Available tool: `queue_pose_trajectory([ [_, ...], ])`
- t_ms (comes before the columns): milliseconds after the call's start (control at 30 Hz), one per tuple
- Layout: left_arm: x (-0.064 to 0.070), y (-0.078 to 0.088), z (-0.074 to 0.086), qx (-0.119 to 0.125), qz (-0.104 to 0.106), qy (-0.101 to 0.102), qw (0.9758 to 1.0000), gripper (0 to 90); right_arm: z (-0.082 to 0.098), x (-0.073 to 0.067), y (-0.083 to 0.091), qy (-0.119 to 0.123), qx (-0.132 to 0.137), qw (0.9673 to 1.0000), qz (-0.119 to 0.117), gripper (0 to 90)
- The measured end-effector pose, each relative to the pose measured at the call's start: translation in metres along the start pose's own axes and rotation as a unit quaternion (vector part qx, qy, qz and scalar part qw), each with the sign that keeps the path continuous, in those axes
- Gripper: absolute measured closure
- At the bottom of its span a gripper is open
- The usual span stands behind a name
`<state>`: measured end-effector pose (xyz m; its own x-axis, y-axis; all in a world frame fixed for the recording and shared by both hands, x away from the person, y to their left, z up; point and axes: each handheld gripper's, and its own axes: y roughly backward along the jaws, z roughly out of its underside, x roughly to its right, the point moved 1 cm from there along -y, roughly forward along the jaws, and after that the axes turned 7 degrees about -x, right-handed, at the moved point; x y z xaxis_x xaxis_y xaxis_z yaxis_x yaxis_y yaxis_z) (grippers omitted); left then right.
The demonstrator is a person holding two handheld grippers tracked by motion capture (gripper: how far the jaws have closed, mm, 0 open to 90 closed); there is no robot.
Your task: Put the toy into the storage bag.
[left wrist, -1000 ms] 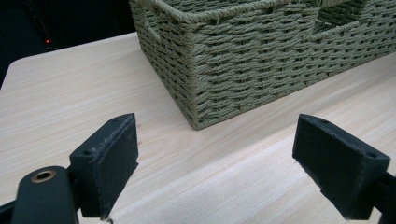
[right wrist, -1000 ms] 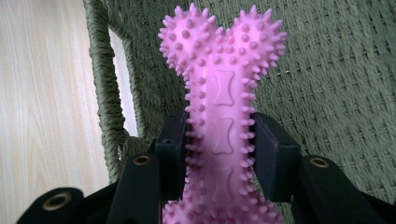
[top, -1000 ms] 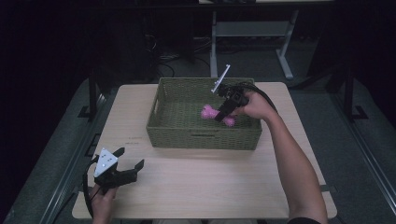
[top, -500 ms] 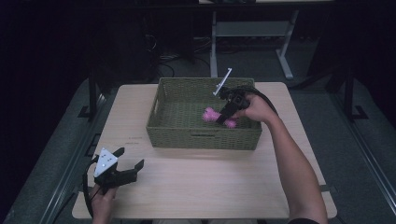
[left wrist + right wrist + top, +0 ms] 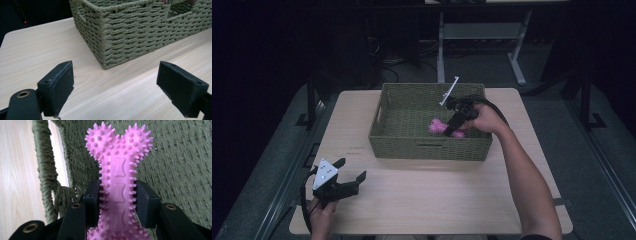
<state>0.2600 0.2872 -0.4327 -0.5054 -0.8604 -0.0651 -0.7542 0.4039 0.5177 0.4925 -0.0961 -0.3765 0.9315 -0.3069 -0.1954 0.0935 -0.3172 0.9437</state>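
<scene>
Pink spiky bone toy clamped between right fingers.

Between the right gripper pads sits a pink bone toy, rubbery and studded with nubs; behind it the basket is coarse woven olive cord; beneath, the table is pale matt wood-grain.

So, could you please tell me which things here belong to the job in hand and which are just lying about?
In the job:
- pink spiked bone toy
- right gripper, shut on the toy
- woven basket

Lying about:
- left gripper, open, idle over the table
- metal stand behind the table
</scene>
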Motion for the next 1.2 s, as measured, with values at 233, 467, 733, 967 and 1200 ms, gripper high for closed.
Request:
queue_pose_trajectory([
  [233, 0.0, 0.0, 0.0, 0.0, 0.0, 0.0, 1.0, 13.8, 0.001, 0.001, -0.005, -0.002, -0.007, 1.0, -0.002, 57.4],
  [467, 0.0, 0.0, 0.0, 0.001, 0.0, 0.003, 1.0, 13.9, 0.002, 0.002, -0.007, -0.007, 0.0, 0.9999, -0.013, 58.9],
  [733, 0.001, -0.001, -0.001, 0.001, 0.001, 0.002, 1.0, 13.8, 0.004, 0.001, -0.002, -0.011, 0.001, 0.9999, -0.005, 56.6],
  [967, 0.0, -0.001, -0.001, -0.002, -0.001, 0.002, 1.0, 13.8, 0.004, 0.001, 0.001, -0.01, 0.008, 0.9999, -0.005, 55.6],
  [1200, 0.0, -0.002, -0.001, -0.002, -0.001, 0.002, 1.0, 13.8, 0.005, -0.002, 0.004, -0.01, 0.01, 0.9999, -0.001, 51.8],
])
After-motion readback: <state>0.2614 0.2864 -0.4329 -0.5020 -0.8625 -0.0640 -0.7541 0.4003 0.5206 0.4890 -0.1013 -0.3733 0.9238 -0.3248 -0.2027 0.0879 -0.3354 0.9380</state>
